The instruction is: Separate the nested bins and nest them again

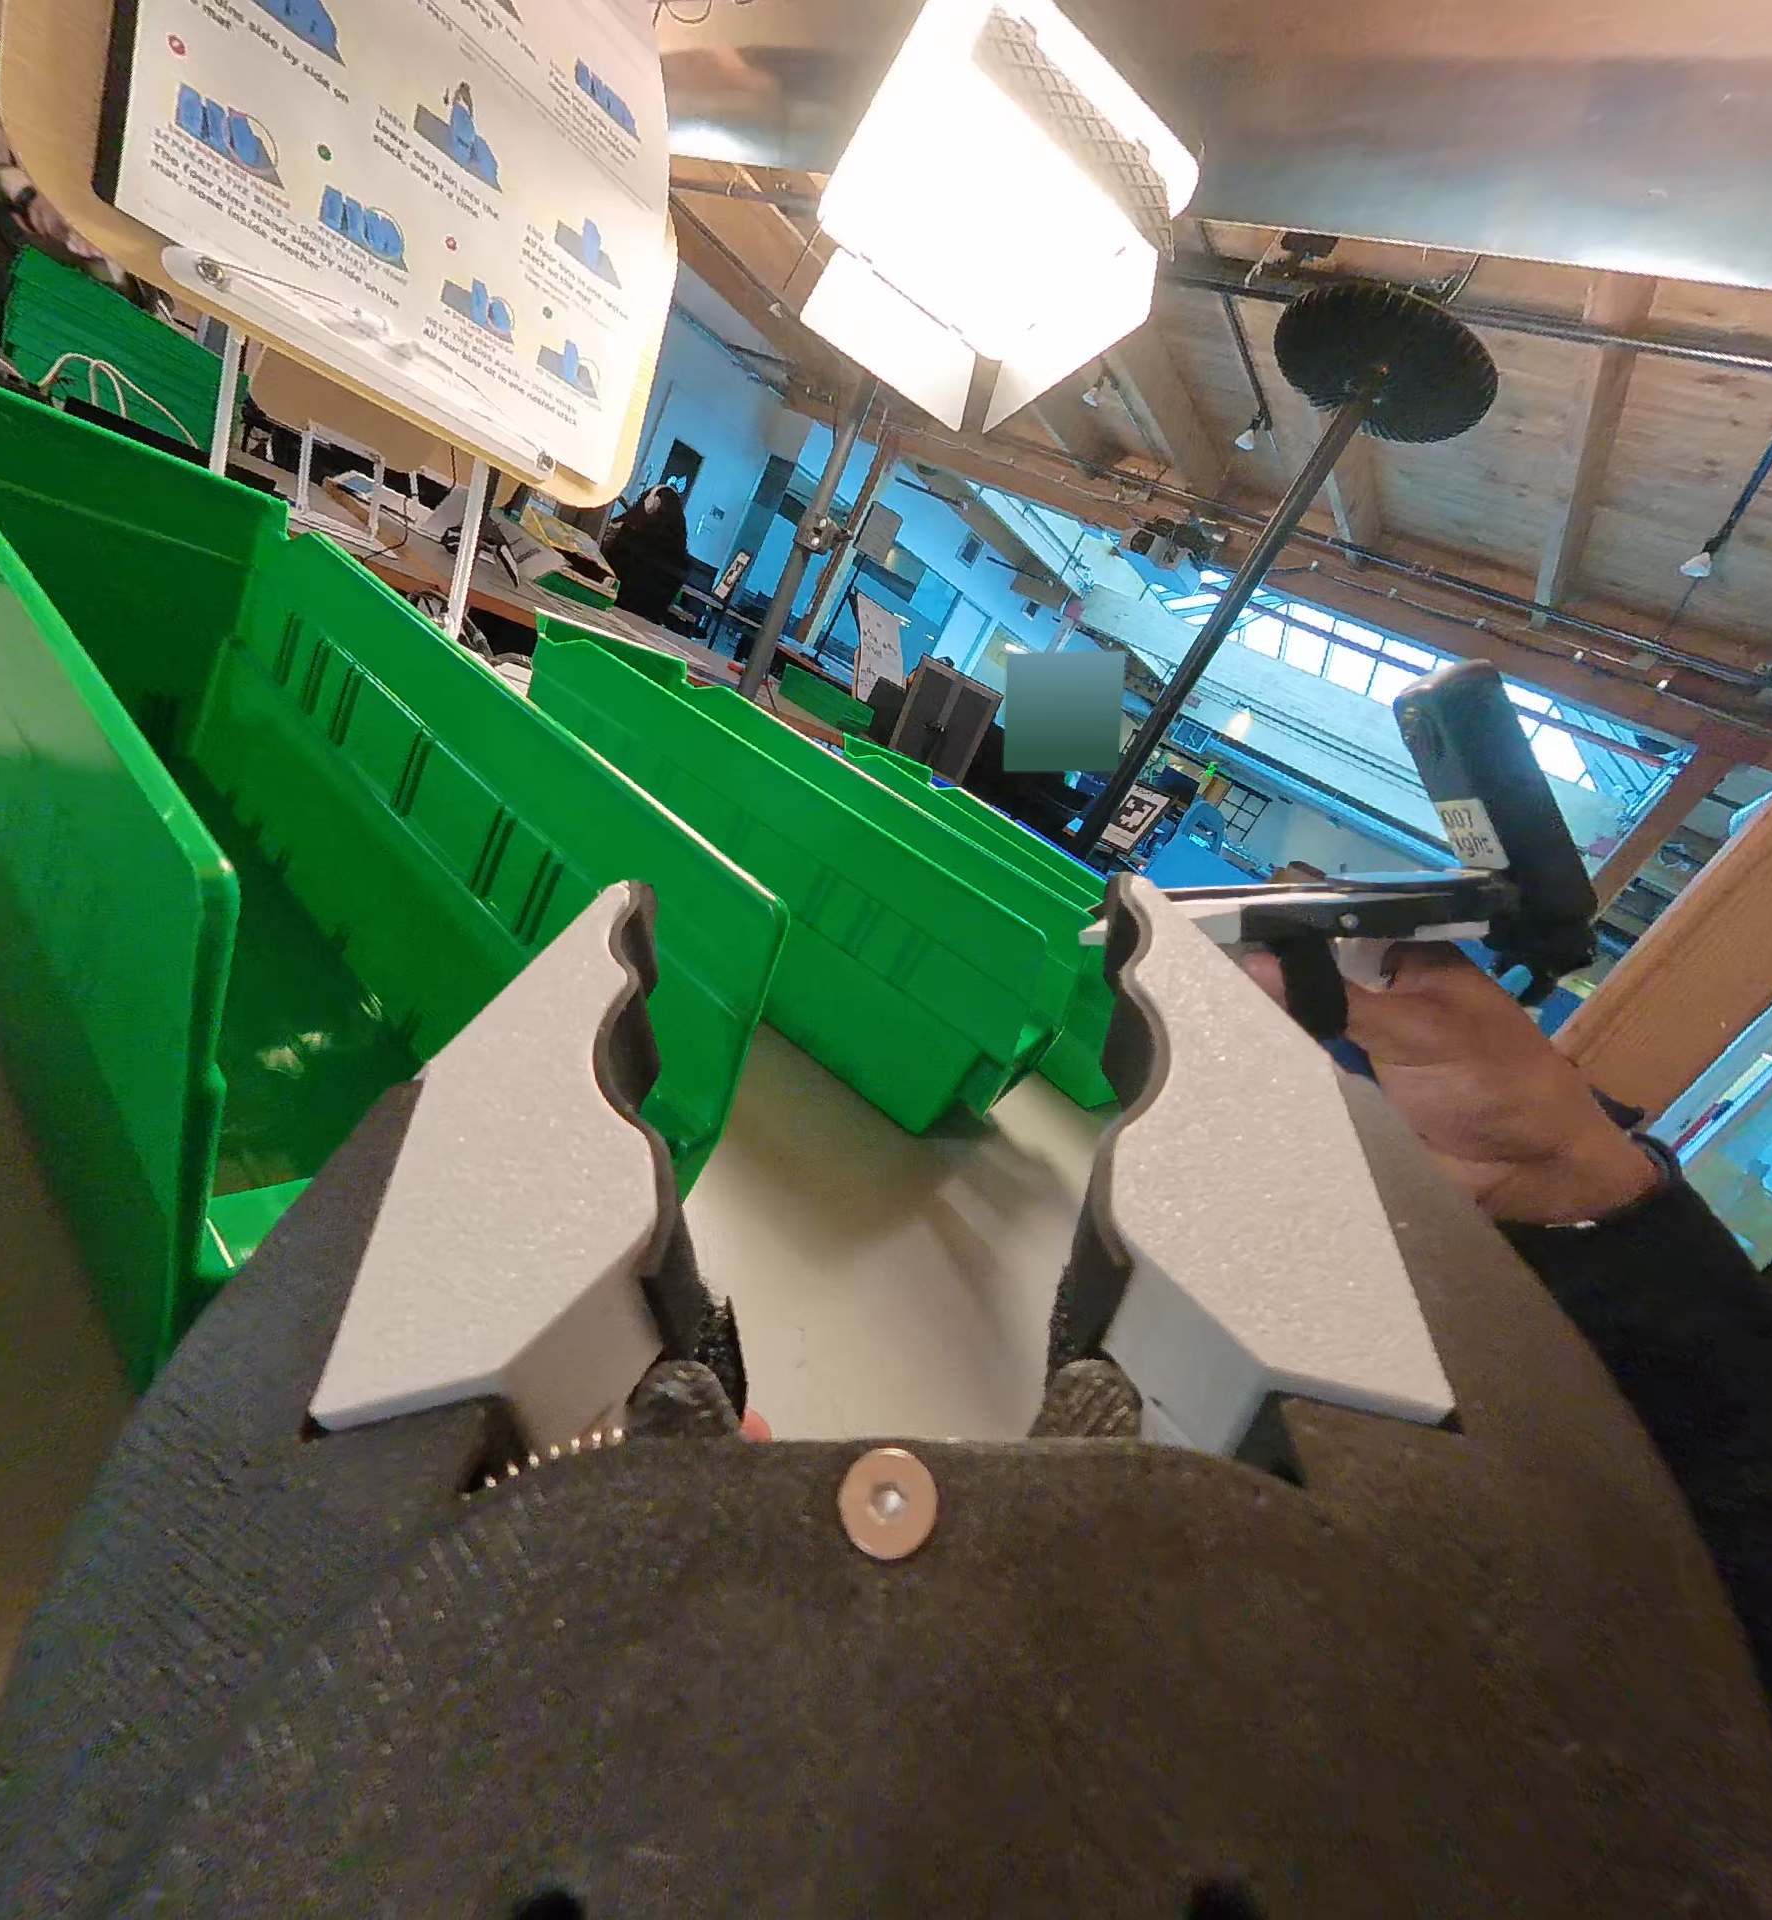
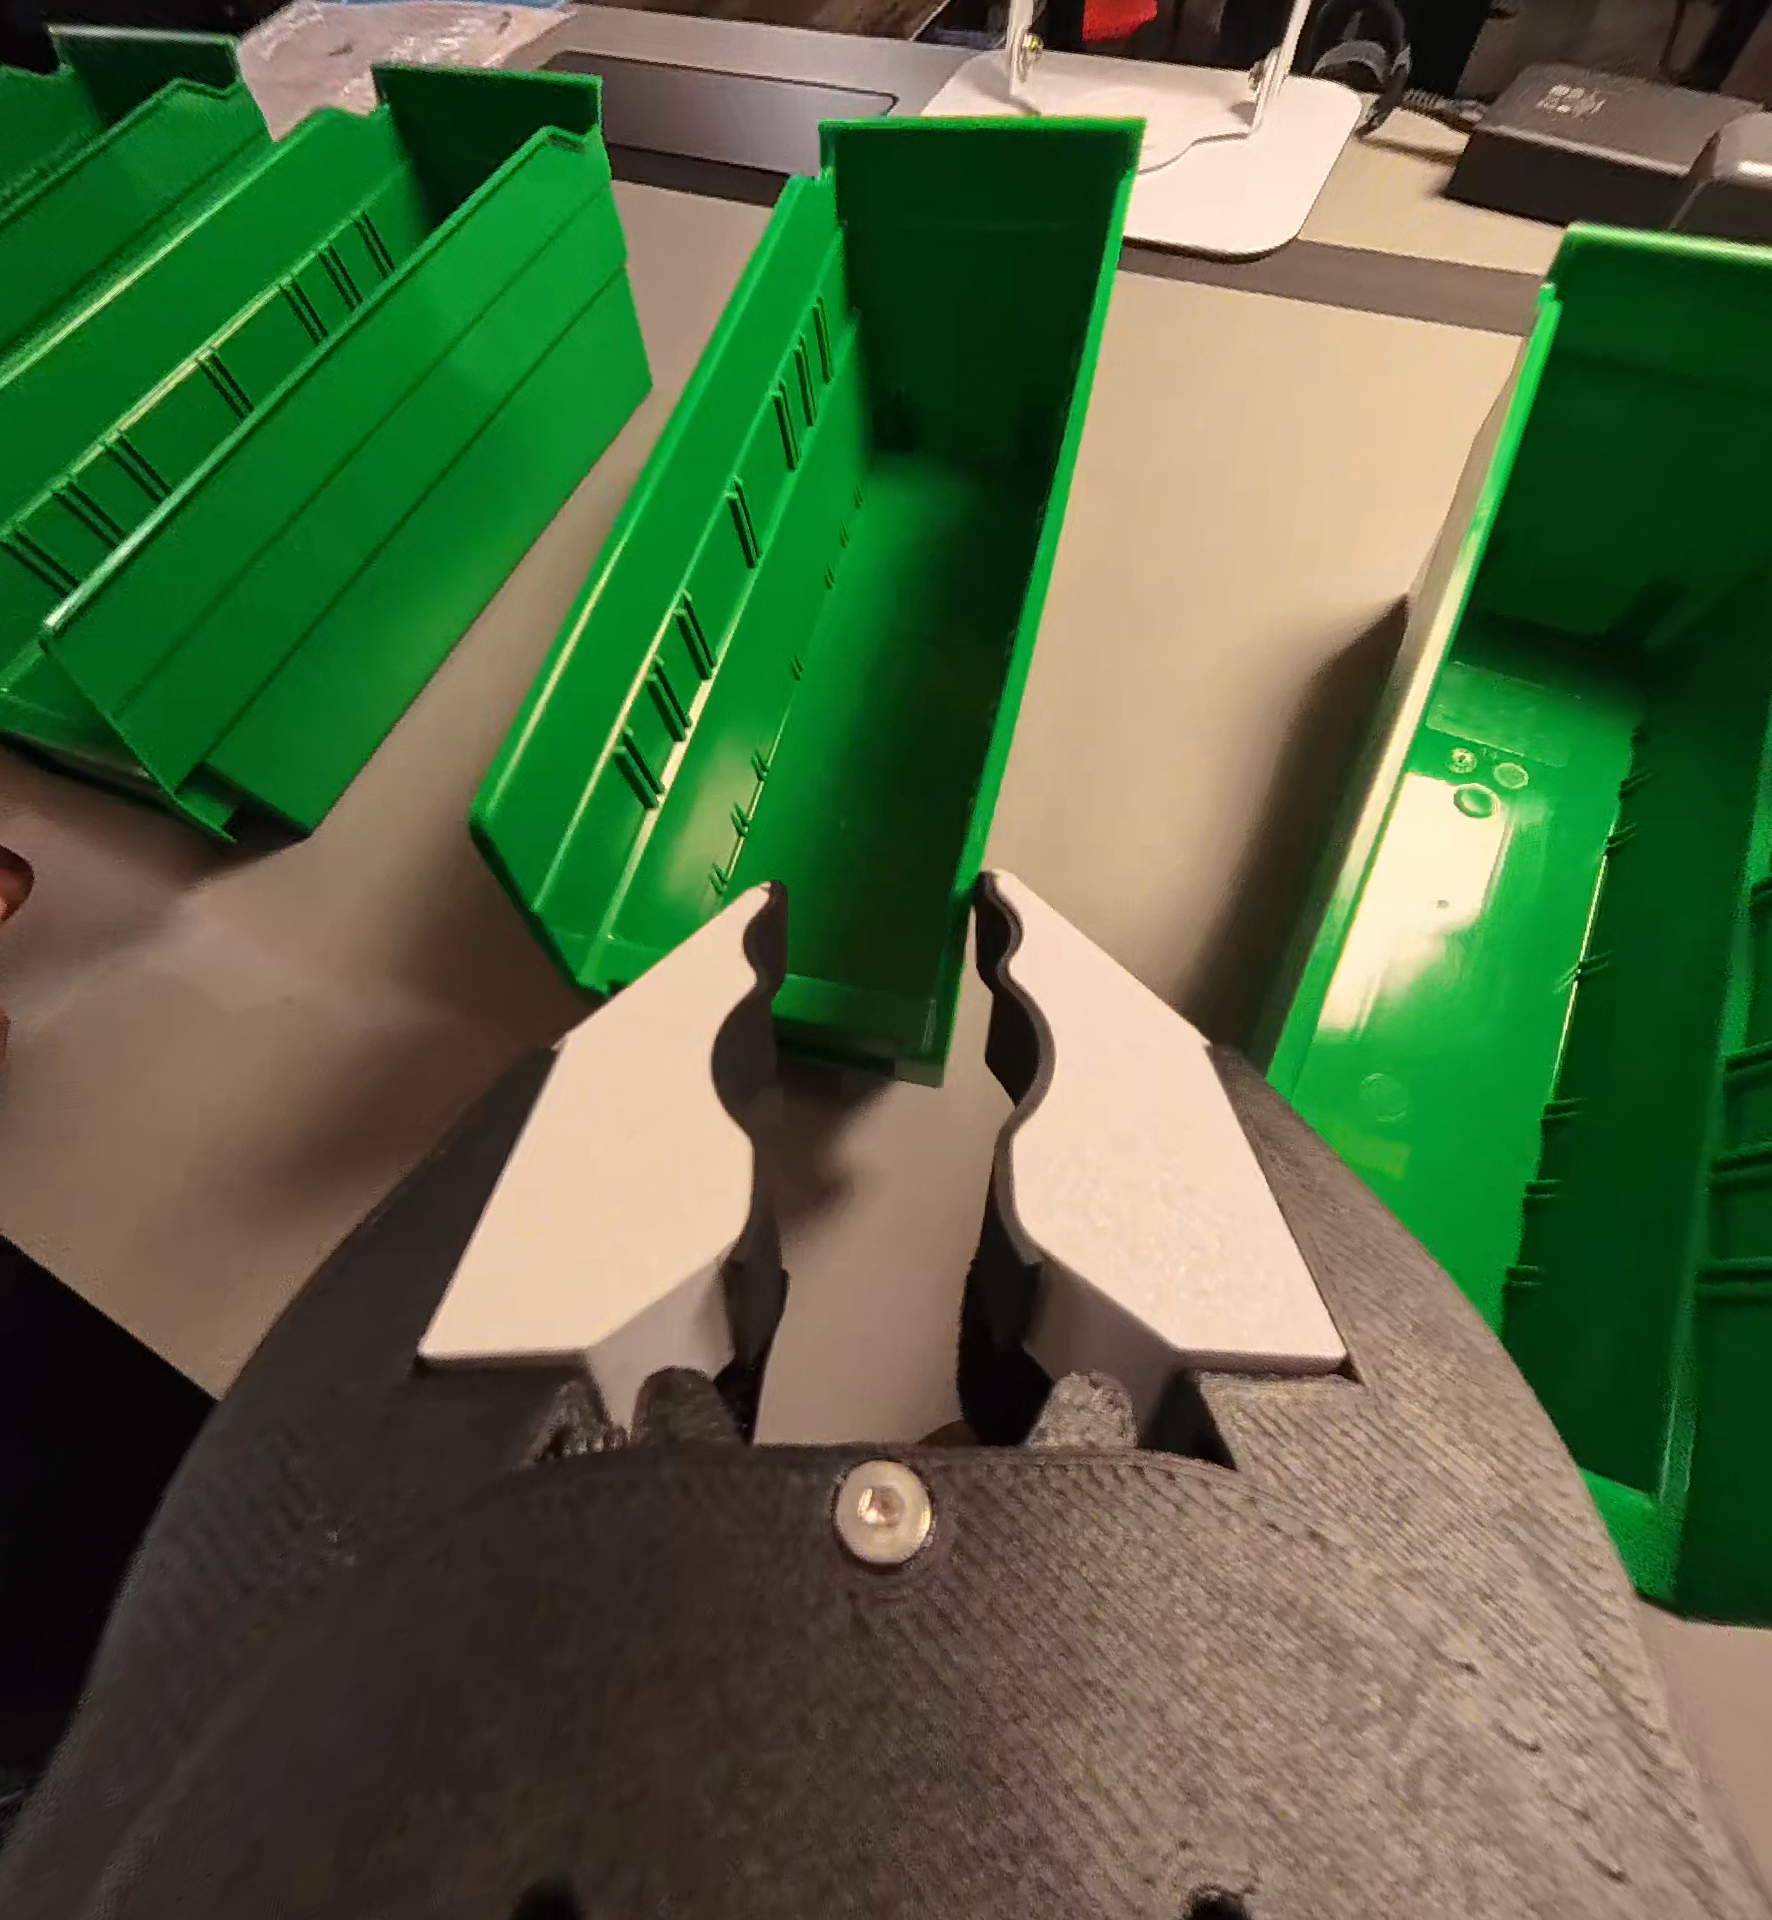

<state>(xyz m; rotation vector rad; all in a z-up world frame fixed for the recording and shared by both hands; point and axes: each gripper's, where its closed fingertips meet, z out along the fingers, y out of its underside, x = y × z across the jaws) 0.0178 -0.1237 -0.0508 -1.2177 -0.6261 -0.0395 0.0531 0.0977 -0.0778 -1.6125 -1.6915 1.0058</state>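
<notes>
Hovering our right gripper (image 2: pixel 877 904), jaws narrowly parted and empty, over the middle green bin (image 2: pixel 861 623) on the grey table (image 2: pixel 1256 499), we risk clipping its near wall and skidding it; left gripper (image 1: pixel 877 914) wide, idle.

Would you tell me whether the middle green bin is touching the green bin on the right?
Apart. The right wrist view shows bare grey table between the middle bin and the right bin.

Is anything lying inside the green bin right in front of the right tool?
No. The right wrist view looks straight into that green bin, and only its bare green floor and ribbed walls show.
</notes>
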